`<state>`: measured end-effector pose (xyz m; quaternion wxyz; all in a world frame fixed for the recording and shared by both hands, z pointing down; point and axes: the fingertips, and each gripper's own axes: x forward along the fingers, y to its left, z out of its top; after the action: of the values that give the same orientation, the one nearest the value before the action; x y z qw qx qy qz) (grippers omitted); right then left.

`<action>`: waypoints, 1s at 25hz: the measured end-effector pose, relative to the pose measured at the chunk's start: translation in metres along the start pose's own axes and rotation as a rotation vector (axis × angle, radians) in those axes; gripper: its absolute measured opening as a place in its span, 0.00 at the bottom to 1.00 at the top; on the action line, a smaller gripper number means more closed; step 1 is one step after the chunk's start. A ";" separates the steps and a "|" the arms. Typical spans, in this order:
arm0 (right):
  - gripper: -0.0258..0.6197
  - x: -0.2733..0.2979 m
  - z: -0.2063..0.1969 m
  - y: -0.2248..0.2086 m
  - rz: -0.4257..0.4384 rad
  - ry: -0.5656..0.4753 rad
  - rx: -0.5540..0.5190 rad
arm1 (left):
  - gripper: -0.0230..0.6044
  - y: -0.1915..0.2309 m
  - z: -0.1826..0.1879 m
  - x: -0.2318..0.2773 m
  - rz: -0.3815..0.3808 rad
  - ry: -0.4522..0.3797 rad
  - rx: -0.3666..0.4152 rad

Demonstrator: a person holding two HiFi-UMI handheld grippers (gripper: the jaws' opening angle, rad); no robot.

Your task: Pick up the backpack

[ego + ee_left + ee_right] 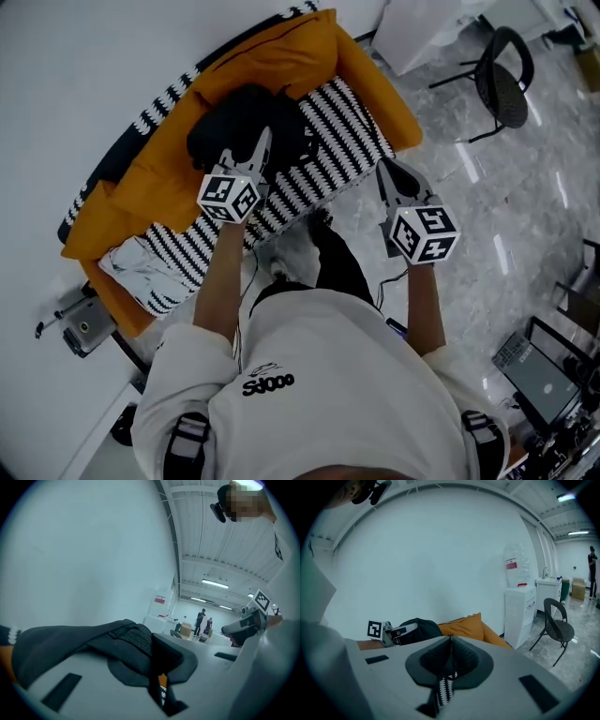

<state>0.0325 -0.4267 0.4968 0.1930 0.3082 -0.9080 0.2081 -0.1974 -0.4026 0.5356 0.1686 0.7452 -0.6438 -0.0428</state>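
The black backpack [239, 122] lies on the orange sofa [169, 164], against the back cushion. My left gripper [265, 139] reaches onto it from the front. In the left gripper view the jaws are shut on a dark webbing strap [133, 637] of the backpack, whose fabric [61, 641] runs off to the left. My right gripper [386, 169] hangs over the floor at the sofa's right end, apart from the backpack. Its jaws [451, 641] are shut with nothing between them. That view shows the backpack [423, 629] with the left gripper [405, 630] on it.
A black-and-white striped cover [328, 141] lies over the sofa seat, with a white cloth [141, 267] at its left end. A black chair [502, 80] and a white water dispenser [520, 606] stand to the right. A laptop [544, 375] sits at lower right.
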 end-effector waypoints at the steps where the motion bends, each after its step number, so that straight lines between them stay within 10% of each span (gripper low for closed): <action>1: 0.10 -0.007 0.003 0.007 -0.001 -0.013 -0.009 | 0.10 -0.002 0.010 -0.012 0.008 -0.013 0.022; 25: 0.10 -0.164 0.028 0.208 -0.048 -0.256 -0.298 | 0.10 -0.095 0.119 -0.273 -0.026 -0.138 0.258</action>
<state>0.0138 -0.2112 0.3404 0.1243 0.3216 -0.9383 0.0257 -0.1871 -0.1490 0.3533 0.0262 0.7643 -0.6442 -0.0133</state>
